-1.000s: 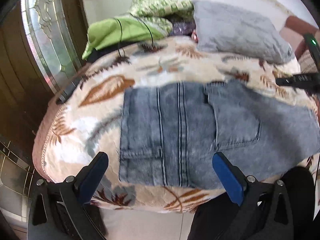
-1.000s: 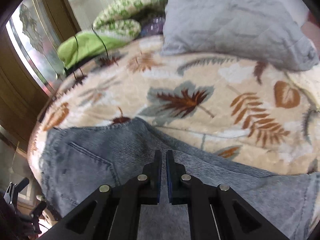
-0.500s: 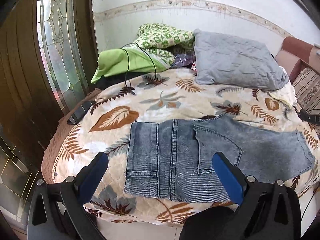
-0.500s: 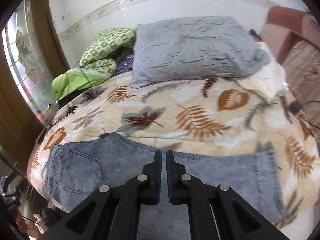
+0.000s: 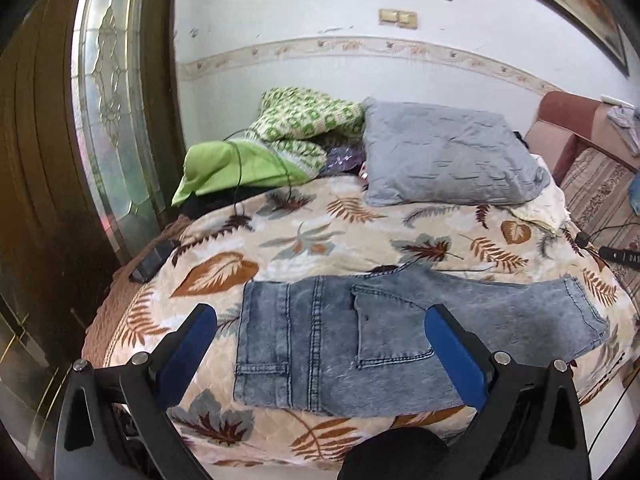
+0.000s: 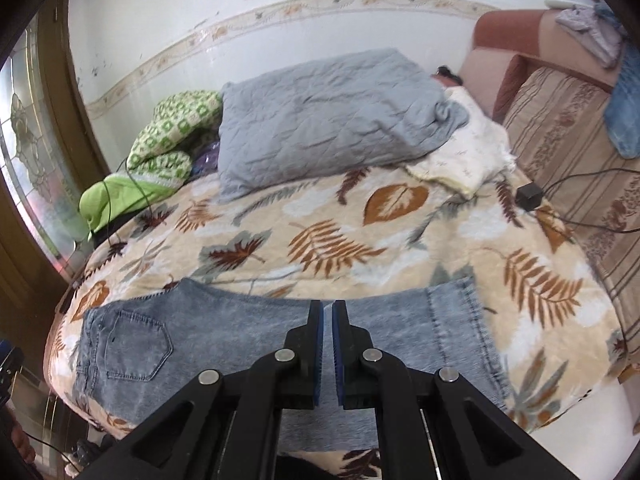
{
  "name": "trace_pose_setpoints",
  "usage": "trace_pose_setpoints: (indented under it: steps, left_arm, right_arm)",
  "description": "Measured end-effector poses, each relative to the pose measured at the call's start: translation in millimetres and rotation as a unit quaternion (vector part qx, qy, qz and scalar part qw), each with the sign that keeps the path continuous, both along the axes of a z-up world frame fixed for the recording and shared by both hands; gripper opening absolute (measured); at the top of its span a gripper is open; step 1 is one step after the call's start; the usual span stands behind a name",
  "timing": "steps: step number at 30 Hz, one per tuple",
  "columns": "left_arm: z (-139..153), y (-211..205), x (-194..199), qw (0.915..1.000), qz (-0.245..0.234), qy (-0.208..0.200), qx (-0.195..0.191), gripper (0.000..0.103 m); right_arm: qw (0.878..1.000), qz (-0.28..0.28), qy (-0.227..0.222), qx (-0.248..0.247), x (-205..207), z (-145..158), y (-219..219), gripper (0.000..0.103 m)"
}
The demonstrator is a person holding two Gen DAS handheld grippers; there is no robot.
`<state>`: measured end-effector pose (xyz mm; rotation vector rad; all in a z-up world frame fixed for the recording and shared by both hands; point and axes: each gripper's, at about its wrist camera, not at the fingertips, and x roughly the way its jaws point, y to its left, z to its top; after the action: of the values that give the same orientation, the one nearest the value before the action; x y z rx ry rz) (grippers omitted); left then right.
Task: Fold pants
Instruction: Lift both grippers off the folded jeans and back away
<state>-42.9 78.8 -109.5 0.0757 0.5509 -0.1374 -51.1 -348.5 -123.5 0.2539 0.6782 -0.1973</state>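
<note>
Left claw point(image 5: 320, 336) hangs spread wide, right claw point(image 6: 327, 320) pressed together, both empty above jeans point(image 5: 360, 344) lying flat on the bed point(image 5: 320, 240).

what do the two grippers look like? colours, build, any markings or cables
Both match: the left gripper and right gripper have matte black angular plastic fingers with blue pads on the inner faces and round silver pivot bolts along the linkage. No markings, cables, hands or sleeves show on either.
</note>
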Motion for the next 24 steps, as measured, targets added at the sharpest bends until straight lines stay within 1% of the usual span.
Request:
trace_pose_setpoints:
  steps: [3,10,18,21,24]
  left_arm:
    - [0,-8,2,0.9999,-0.011,-0.004,0.007,0.103]
    - [-4,-18,10,0.9996,-0.016,0.004,0.021,0.103]
    - [-9,-15,13,0.9998,-0.008,0.015,0.013,0.103]
    - [-10,-16,15,0.9998,-0.012,0.014,0.009,0.103]
    - [-14,-15,19,0.9997,-0.015,0.021,0.004,0.103]
  right_arm:
    - [1.000,-0.011,-0.014,-0.007,-6,4,-7,0.006]
    - [1.000,-0.023,-0.013,0.005,0,-1,-19,0.006]
    - [1.000,-0.018,-0.001,0.008,3,-10,-21,0.006]
    - [1.000,-0.025,-0.002,0.009,1,-11,-25,0.006]
    - [0.999,-0.033,-0.001,0.017,2,-13,-31,0.006]
